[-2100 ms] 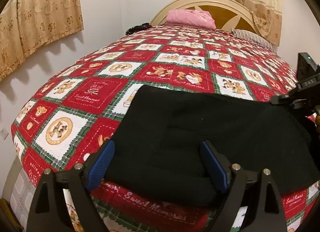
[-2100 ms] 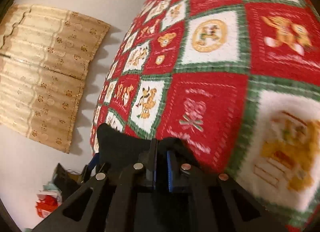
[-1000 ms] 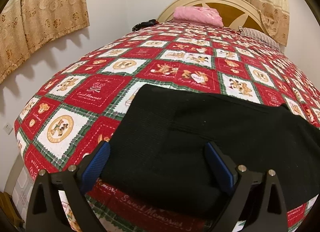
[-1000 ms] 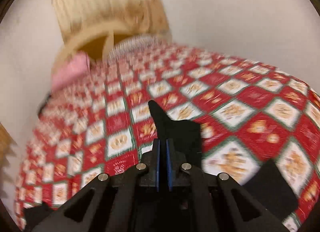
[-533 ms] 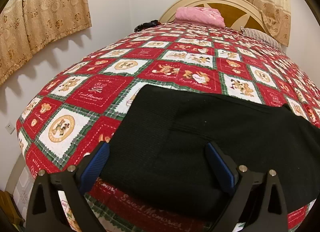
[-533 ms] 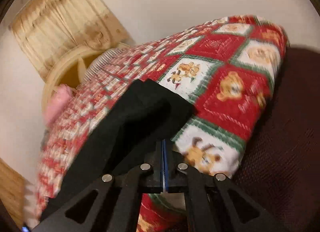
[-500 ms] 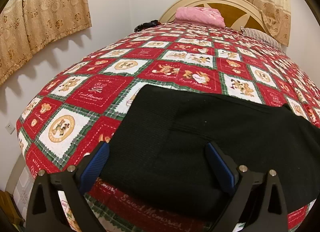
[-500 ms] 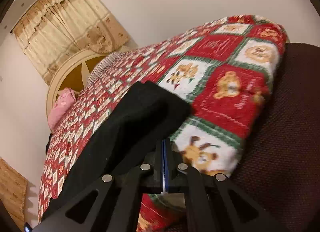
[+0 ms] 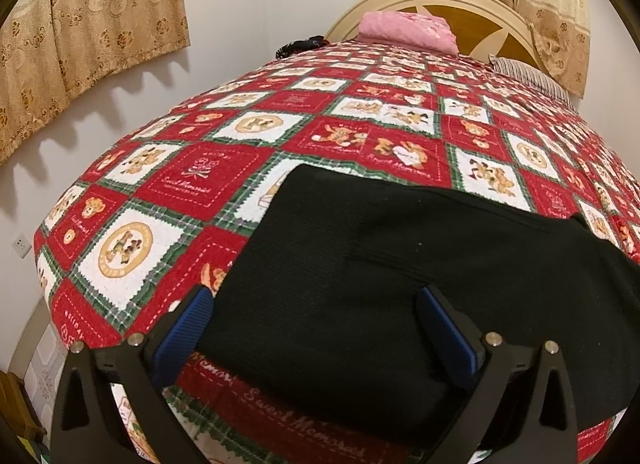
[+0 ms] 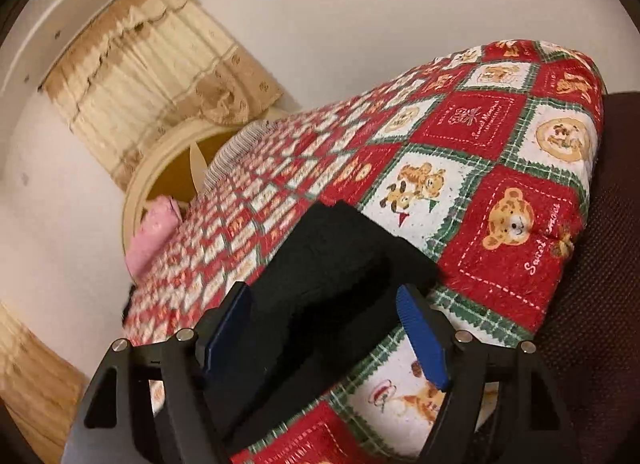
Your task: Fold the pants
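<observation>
black pants at quilt edge — right gripper just opened, bare quilt beyond

Pants cut off rightward, perhaps

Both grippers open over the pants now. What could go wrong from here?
1. The pants lie along the bed edge; a tug may slide them off.
2. The right gripper has just opened over the bunched end; the fold may spring loose.
3. The left gripper could pinch the quilt too.
</observation>
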